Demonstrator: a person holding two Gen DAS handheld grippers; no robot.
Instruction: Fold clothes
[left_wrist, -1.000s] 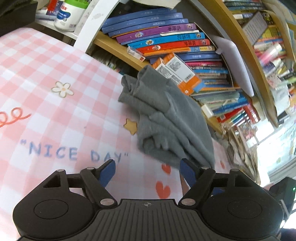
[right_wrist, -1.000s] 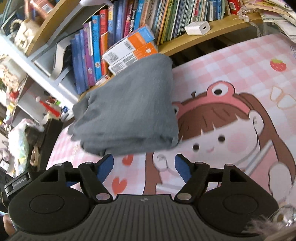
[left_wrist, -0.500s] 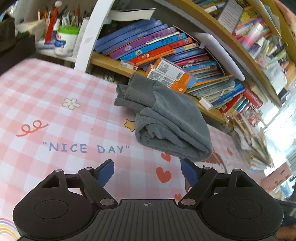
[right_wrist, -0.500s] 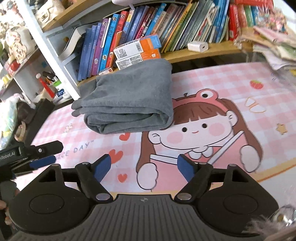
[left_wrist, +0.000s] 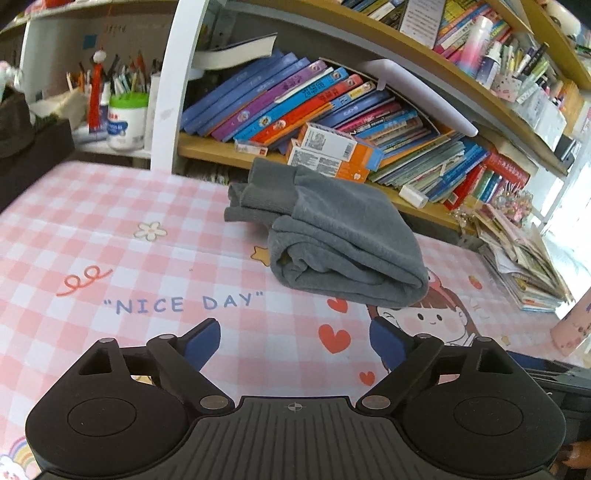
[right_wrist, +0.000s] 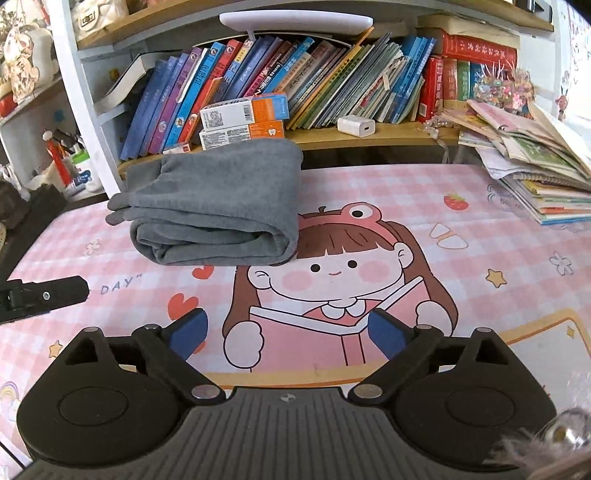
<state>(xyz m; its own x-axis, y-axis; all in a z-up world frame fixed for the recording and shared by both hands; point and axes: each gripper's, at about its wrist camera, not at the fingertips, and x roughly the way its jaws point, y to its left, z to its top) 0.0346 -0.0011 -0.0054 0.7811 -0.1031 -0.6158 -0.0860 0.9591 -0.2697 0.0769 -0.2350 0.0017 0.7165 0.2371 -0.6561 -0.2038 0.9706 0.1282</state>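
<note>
Two tongs, ours: left gripper (left_wrist: 295, 338) and right gripper (right_wrist: 287, 328) spread, jaws just been opening, nothing between. Garment (right_wrist: 221, 206) folded ahead, well apart, on mat (left_wrist: 110, 229). Risk: loose cuffs spill, bundle unrolls if nudged.

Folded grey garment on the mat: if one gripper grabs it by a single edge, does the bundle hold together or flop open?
Likely flops open: the grey garment is soft knit in loose stacked layers, nothing pinning them. The cuffs already splay out at one end and would probably dangle. It looks thick and fuzzy, so probably grippy on the pink mat and apt to bunch rather than slide if pushed.
</note>
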